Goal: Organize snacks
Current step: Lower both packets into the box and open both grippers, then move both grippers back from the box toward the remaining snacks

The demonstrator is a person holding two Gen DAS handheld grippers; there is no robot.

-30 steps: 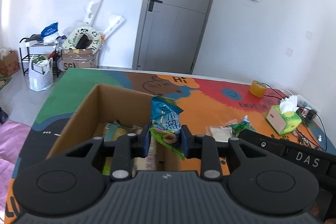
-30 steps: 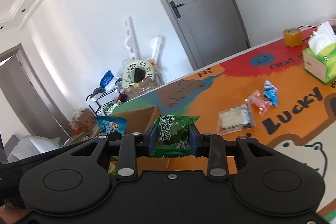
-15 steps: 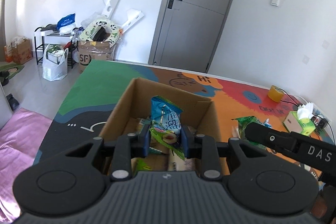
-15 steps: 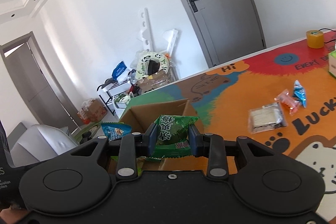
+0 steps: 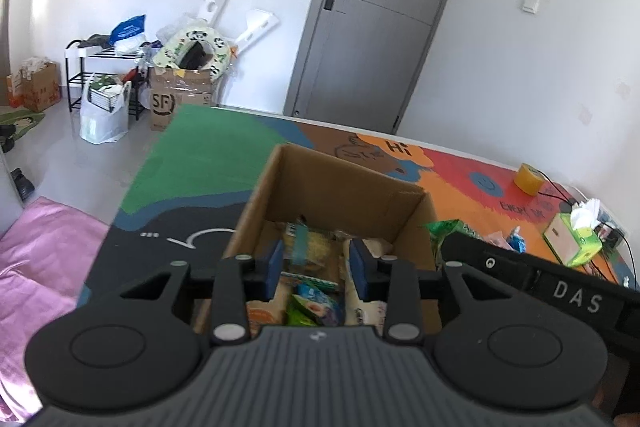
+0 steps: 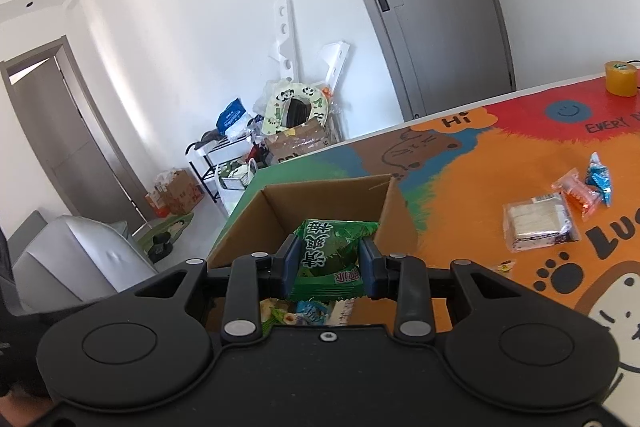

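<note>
Readable writing: "DAS" in white on the body of my right gripper (image 6: 325, 267), seen to the right of my left jaws; "SF" on a brown carton (image 5: 179, 99) on the floor far ahead; "Hi" and "EVERY" printed on the coloured table mat (image 6: 480, 163). The green snack packet (image 6: 330, 259) carried Chinese characters that I did not read.

My left gripper (image 5: 316, 267) had just been opening; its blue pads stood apart with nothing pressed between them. Directly below and ahead lay the open cardboard box (image 5: 340, 183), and the blue-and-green packet (image 5: 310, 305) lay loose among the snacks inside, beneath my left jaws.

My right jaws were clamped on the green snack packet, pads on its two side edges. Its long axis ran along my fingers, its top seam pointing forward over the near rim of the box.

The box walls stood upright with the mouth unobstructed. To the right of my right jaws, well apart on bare mat, lay a clear wrapped cake (image 6: 536, 223), an orange sachet (image 6: 576, 193) and a blue sachet (image 6: 599, 179).
</note>
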